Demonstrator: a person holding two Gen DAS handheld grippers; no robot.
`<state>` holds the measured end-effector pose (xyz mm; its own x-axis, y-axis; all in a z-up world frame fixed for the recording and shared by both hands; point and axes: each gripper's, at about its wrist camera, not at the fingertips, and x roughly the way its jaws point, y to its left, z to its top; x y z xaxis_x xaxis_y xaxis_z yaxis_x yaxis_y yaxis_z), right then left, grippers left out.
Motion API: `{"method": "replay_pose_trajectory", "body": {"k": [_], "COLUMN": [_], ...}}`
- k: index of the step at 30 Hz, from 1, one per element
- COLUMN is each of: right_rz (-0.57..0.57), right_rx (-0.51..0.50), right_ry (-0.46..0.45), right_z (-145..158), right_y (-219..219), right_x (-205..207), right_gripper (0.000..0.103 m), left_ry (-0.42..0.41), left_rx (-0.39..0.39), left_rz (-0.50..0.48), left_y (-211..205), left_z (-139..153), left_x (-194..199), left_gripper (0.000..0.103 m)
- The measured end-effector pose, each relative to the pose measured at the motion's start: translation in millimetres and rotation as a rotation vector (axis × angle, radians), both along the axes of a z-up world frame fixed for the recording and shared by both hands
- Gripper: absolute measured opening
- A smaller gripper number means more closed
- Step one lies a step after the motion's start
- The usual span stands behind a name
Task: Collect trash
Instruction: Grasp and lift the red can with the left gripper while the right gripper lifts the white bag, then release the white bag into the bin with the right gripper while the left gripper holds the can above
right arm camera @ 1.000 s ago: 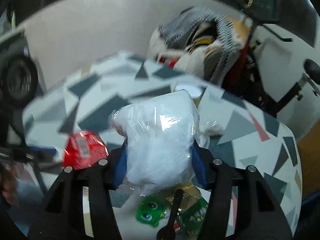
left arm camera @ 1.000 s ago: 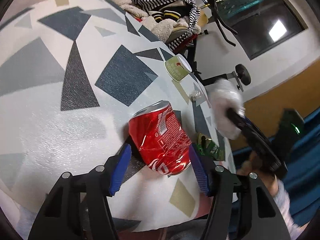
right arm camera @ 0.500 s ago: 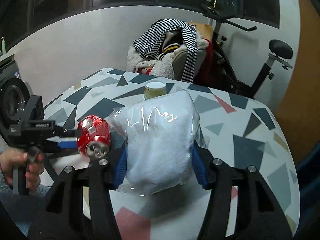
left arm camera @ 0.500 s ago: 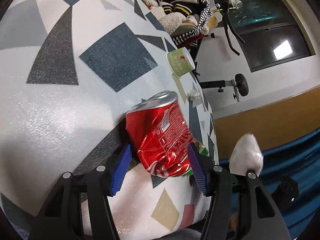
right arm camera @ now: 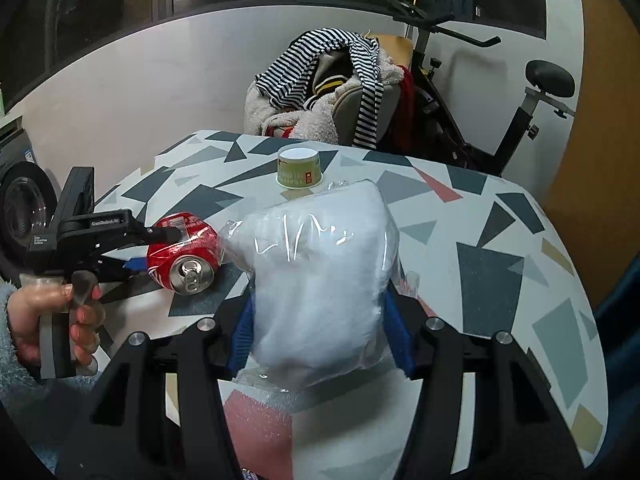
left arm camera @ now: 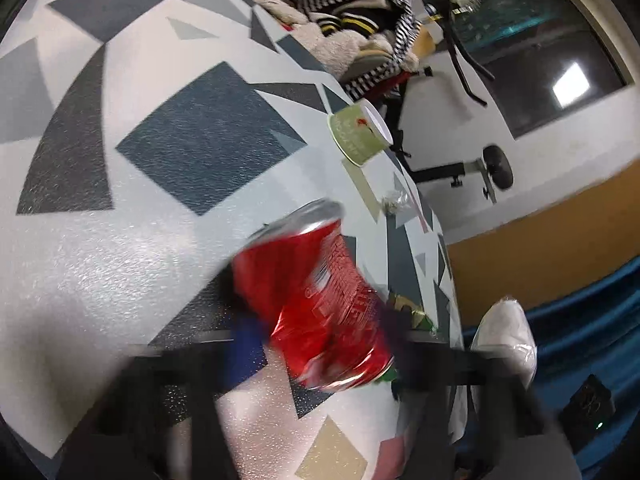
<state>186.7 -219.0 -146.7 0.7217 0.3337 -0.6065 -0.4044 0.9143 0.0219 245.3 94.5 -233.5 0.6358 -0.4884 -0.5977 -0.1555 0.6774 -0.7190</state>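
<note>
My left gripper (left arm camera: pixel 320 344) is shut on a crushed red soda can (left arm camera: pixel 320 300), blurred in the left wrist view; the can (right arm camera: pixel 184 252) and gripper (right arm camera: pixel 160 246) also show at the left of the right wrist view, just above the patterned table (right arm camera: pixel 500 280). My right gripper (right arm camera: pixel 320 324) is shut on a white packet in clear plastic wrap (right arm camera: pixel 324 280), held above the table's near edge. The packet (left arm camera: pixel 506 340) shows at the lower right of the left wrist view. A green paper cup (right arm camera: pixel 300 168) stands at the table's far side, and shows too in the left wrist view (left arm camera: pixel 356 136).
A small crumpled clear wrapper (left arm camera: pixel 394 202) and green snack wrappers (left arm camera: pixel 412 312) lie on the table. A chair piled with striped clothes (right arm camera: pixel 332 88) and an exercise bike (right arm camera: pixel 500 120) stand behind the table. A washing machine (right arm camera: pixel 20 208) is at the far left.
The left gripper has shaken or shifted with the can, so its view is blurred. The right gripper has drawn back and up a little with the packet.
</note>
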Motion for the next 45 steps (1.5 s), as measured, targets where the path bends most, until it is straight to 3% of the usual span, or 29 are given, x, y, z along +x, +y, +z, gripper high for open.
{"method": "replay_pose_trajectory", "body": {"k": [6,16,31,45], "right_rz": [0.007,0.012,0.099,0.265], "right_rx": [0.002,0.028,0.048,0.037], "right_ry": [0.016,0.028,0.064,0.162], "right_z": [-7.2,-8.9,-15.8,-50.3], "right_y": [-1.4,-3.1,5.5,37.7], "right_x": [-9.9,-41.5,-103.2,-158.5], "right_gripper": [0.057,0.057,0.057,0.057], "left_ry": [-0.099,-0.196,-0.232,-0.264], "left_rx": [0.093,0.226,0.242,0.268], "left_rz": [-0.055,-0.153,-0.205,-0.205], "left_y": [-8.3,-21.8,-26.8,-26.2], "left_z": [25.0,67.1,90.3,102.0], "left_x": [-10.5,-39.4,-119.4,-164.8], "left_gripper": [0.007,0.007,0.007,0.007]}}
